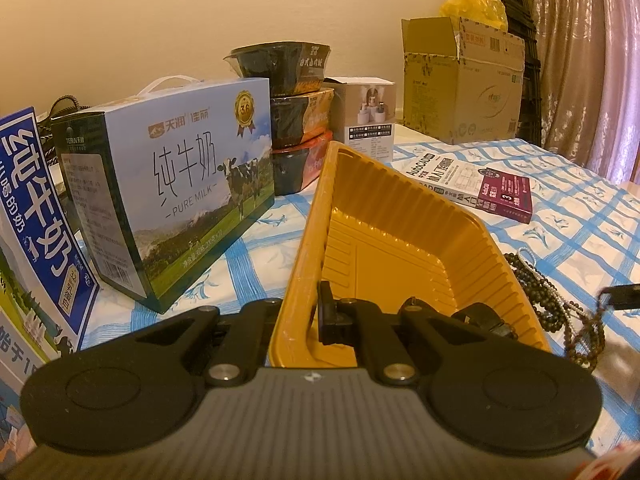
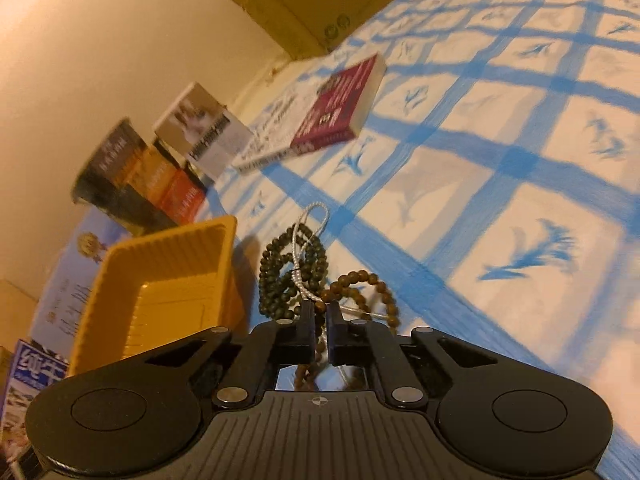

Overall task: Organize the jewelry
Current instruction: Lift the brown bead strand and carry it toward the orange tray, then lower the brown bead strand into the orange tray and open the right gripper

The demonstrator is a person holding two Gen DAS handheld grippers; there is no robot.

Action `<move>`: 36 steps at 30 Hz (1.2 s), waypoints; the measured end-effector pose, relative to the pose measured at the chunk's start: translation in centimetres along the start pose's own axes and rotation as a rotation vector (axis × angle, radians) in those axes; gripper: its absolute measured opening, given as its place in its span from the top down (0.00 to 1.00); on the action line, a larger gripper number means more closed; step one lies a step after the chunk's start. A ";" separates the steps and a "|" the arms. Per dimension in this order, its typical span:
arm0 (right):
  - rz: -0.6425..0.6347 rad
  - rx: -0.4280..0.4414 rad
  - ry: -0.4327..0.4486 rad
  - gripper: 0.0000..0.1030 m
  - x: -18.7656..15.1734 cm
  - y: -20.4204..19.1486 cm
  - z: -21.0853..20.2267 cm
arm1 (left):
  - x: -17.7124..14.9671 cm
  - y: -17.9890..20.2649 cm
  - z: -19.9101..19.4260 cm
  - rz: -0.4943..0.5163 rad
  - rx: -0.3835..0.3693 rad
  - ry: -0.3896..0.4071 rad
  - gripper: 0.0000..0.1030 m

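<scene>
Right wrist view: right gripper (image 2: 319, 320) pinched on bead strands (image 2: 294, 272), tray's 3 o'clock.
Left gripper (image 1: 314, 312): clamped on yellow tray (image 1: 384, 216) rim.
Handling: prob light, floppy, tangly; pinch mid-bunch.

The left gripper (image 1: 310, 312) clamps the near rim of a tilted yellow plastic tray (image 1: 384, 216). Dark bead necklaces (image 1: 548, 300) lie just right of it on the blue-checked tablecloth (image 1: 580, 240); a milk carton box (image 1: 168, 184) stands left.
</scene>
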State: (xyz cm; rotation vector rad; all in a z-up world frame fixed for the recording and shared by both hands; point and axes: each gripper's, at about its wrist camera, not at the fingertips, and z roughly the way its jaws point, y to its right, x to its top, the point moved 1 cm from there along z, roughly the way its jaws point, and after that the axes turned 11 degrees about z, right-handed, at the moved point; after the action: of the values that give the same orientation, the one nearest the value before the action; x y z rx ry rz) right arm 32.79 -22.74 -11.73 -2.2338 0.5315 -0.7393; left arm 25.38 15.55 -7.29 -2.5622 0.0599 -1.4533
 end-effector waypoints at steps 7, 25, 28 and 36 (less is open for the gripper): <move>-0.031 0.073 0.015 0.95 -0.4 -0.5 -6.7 | 0.1 0.0 -0.1 -0.004 0.001 0.003 0.95; -0.199 0.290 0.184 0.95 3.3 -9.2 -13.9 | 0.4 0.3 -0.2 -0.005 0.002 0.009 0.95; -0.220 0.321 0.212 0.95 4.0 -10.4 -14.9 | 0.5 0.3 -0.2 -0.007 0.001 0.013 0.95; -0.252 0.360 0.222 0.95 4.3 -11.9 -16.5 | 0.5 0.3 -0.2 -0.009 0.001 0.017 0.95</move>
State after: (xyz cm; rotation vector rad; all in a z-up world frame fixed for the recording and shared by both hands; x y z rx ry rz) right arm 27.20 -25.47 8.12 -1.9104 0.1979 -1.1261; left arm 25.52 15.20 -6.80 -2.5528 0.0495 -1.4782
